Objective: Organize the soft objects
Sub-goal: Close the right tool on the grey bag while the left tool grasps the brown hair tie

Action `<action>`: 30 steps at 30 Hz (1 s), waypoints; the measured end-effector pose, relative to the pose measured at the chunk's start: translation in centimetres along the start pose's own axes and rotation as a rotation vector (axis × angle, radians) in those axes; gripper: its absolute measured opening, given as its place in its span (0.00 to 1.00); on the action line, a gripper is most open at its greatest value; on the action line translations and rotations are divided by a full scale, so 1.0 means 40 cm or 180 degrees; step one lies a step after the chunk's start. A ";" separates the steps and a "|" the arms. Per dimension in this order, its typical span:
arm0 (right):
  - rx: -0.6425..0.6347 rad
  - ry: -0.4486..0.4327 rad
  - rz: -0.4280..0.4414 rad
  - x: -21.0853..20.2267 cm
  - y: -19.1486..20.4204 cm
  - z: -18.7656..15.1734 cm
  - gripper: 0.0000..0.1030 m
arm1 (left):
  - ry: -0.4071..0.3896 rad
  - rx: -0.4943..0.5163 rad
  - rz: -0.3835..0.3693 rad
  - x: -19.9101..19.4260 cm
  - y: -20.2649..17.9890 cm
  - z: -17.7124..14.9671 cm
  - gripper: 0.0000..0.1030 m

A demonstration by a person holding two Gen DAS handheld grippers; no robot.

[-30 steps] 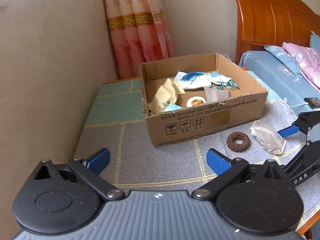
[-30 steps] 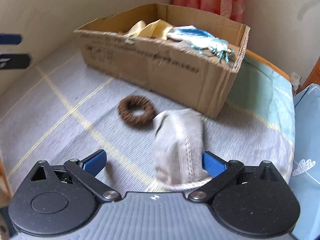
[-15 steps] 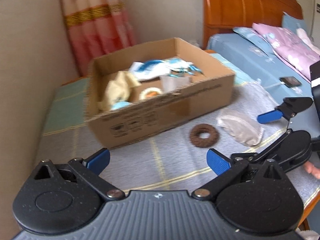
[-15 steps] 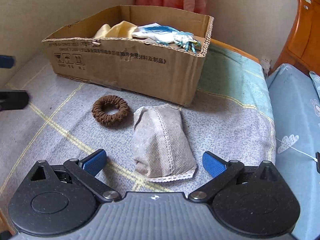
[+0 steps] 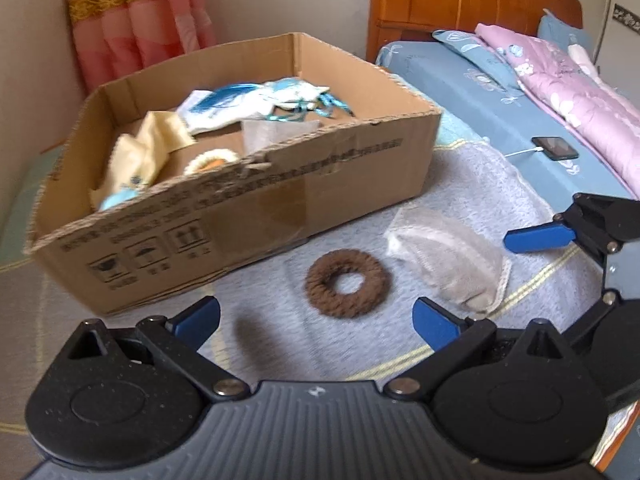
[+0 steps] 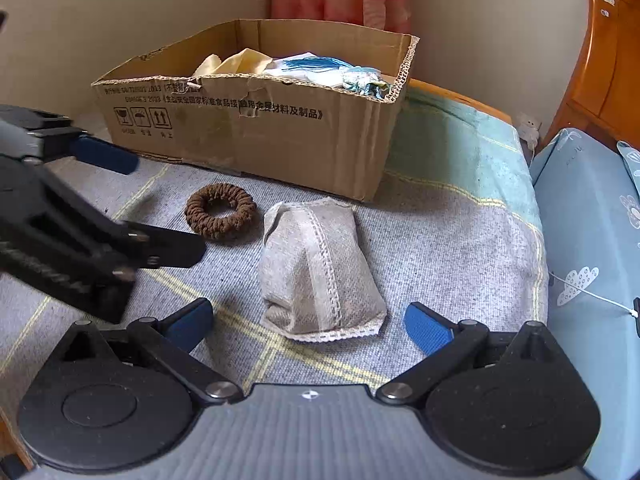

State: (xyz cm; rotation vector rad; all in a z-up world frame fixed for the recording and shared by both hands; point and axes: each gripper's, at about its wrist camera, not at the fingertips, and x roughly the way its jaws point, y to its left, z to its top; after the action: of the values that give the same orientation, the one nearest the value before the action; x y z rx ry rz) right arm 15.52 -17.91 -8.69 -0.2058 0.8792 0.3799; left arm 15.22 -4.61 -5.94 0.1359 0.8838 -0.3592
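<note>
The grey pouch [image 6: 320, 268] is seen lying flat on the grey cloth [image 6: 440, 248], just ahead of the right gripper [image 6: 308, 320] — centred between its spread, empty fingers. Beside it lies the brown ring [image 5: 347, 283], framed by the left gripper [image 5: 316, 318], likewise released, with the cardboard box [image 5: 280, 204] behind both.

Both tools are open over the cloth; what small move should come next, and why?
Probably lower the right tool and close on the grey pouch: it lies directly between the open fingers, outside the box. The left tool lines up with the brown ring.
</note>
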 end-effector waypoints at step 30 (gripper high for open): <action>-0.0104 -0.0206 0.0030 0.029 -0.019 0.024 1.00 | -0.0048 -0.0269 0.0091 -0.035 0.071 -0.039 0.30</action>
State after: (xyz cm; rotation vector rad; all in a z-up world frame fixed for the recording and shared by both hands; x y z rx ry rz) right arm 17.19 -18.03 -8.99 -0.2183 0.8109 0.4079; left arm 14.29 -1.19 -5.94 0.0678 0.8800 -0.2955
